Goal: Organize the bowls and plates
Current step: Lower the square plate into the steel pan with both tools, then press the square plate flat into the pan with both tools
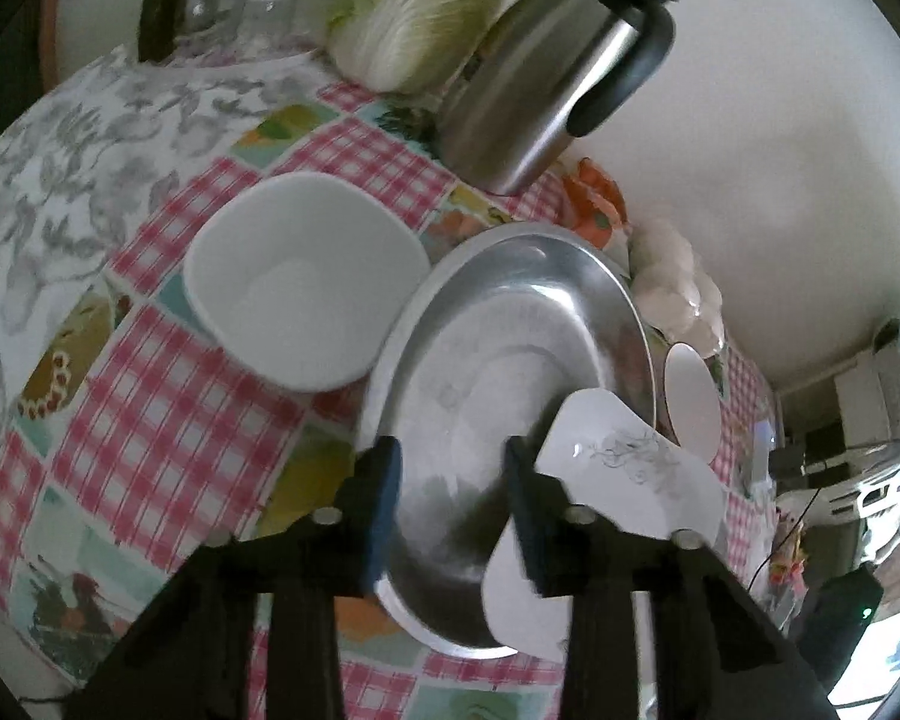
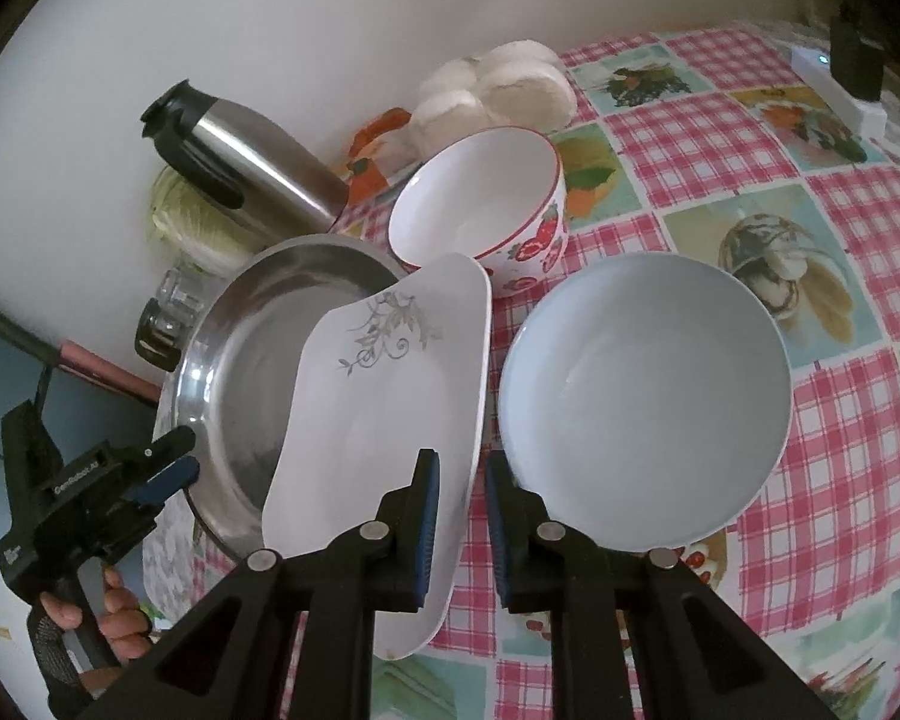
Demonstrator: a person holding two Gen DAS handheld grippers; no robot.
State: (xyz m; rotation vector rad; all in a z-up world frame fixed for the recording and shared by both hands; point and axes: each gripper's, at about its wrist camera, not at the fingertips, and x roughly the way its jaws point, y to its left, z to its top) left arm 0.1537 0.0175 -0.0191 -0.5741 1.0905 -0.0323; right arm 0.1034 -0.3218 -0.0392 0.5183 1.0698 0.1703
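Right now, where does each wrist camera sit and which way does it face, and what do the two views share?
Left wrist: on the left gripper, angled down over the steel pan, white square bowl beyond; only its own fingers show.
Right wrist: on the right gripper, angled down, clamped on the floral plate; light blue bowl alongside; the left gripper and hand show.
Shared: pan, plate, thermos.

A white floral plate (image 2: pixel 384 414) leans tilted in a steel basin (image 2: pixel 240 360), beside white bowls (image 2: pixel 642 402).
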